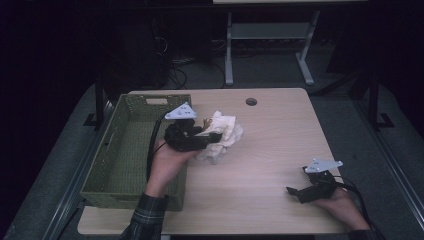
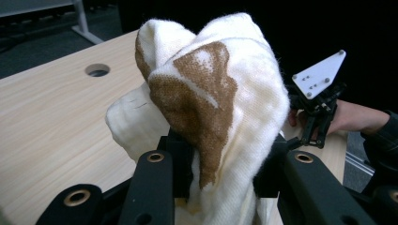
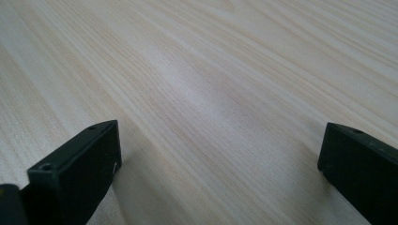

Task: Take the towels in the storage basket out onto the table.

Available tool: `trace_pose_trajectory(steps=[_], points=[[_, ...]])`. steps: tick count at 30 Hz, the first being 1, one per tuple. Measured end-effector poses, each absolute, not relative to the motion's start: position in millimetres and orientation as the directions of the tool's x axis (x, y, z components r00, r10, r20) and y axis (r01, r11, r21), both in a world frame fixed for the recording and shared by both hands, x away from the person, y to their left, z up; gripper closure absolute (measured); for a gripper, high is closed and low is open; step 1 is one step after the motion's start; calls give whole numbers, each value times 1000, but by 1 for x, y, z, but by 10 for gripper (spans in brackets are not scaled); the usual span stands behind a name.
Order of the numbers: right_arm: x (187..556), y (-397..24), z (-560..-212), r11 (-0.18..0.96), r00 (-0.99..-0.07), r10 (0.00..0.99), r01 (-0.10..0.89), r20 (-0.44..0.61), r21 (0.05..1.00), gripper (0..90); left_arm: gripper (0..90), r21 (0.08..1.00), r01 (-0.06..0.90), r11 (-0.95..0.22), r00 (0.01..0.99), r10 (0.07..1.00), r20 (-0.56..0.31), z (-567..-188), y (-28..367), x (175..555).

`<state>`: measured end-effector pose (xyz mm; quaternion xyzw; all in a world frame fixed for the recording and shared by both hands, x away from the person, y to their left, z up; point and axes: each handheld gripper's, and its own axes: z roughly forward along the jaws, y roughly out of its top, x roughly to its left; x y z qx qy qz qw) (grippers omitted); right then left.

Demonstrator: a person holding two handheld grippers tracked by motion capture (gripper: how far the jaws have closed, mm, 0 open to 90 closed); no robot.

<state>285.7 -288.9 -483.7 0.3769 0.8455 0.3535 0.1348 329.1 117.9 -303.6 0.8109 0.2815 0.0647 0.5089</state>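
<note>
A crumpled white knitted cloth [image 1: 223,133] with a brown patch [image 2: 202,98] is clamped between the jaws of my left gripper [image 1: 212,138], just right of the green woven basket [image 1: 116,186]. In the left gripper view the cloth [image 2: 244,75] bulges up and out from between the two black jaws of that gripper [image 2: 223,166]. Whether its lower folds touch the wooden table [image 1: 270,150] I cannot tell. My right gripper [image 1: 295,192] lies low at the table's near right corner, and its jaws [image 3: 220,154] stand wide apart over bare wood with nothing between them.
The basket takes up the table's left side, and its inside looks empty. A round cable hole [image 1: 251,101] sits near the far edge. The right gripper [image 2: 313,133] and its hand appear beyond the cloth. Desk legs [image 1: 229,50] stand behind the table.
</note>
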Motion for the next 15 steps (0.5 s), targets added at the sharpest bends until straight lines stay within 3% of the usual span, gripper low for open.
trace_pose_trajectory(steps=[15], points=[[287,-288,-484,468,-683,729,538,38,702,0,659,852,383,-357,859,476,-187,-314,80,328]])
